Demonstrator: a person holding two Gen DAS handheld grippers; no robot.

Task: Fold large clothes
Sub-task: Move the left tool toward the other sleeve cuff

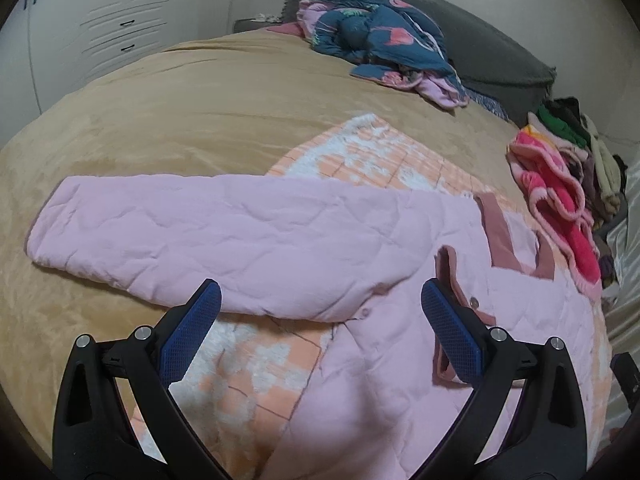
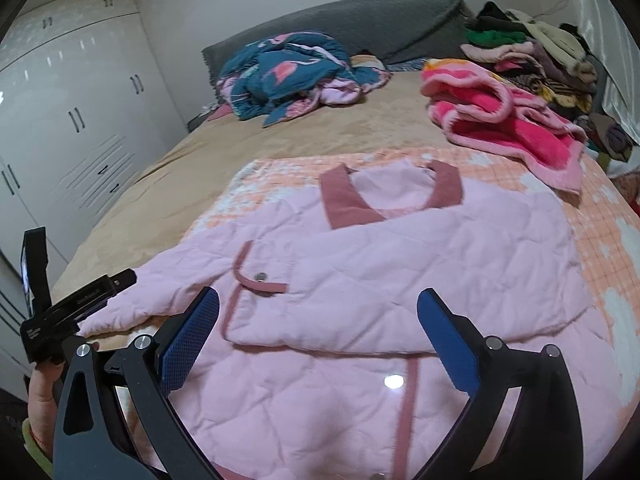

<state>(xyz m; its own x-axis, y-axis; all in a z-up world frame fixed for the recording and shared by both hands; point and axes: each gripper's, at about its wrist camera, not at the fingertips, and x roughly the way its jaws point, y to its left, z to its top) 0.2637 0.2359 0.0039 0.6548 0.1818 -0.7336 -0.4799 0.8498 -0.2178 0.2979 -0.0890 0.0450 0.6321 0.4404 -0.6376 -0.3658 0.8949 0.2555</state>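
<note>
the pink quilted jacket [image 2: 400, 264] is lying flat on the peach blanket [image 2: 608, 240] near the bed's near edge, one sleeve [image 1: 192, 228] stretching out unfolded; left gripper [image 1: 320, 320] and right gripper [image 2: 318, 324] are both hovering, jaws apart, gripping nothing — folding barely begun, i'd judge

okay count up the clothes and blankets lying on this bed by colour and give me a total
Light pink: 1, the quilted jacket
Peach and white: 1, the blanket beneath it
Hot pink: 1, the fleece blanket
Dark blue patterned: 1, the crumpled garment
Mixed colours: 1, the clothes pile
Total: 5
</note>
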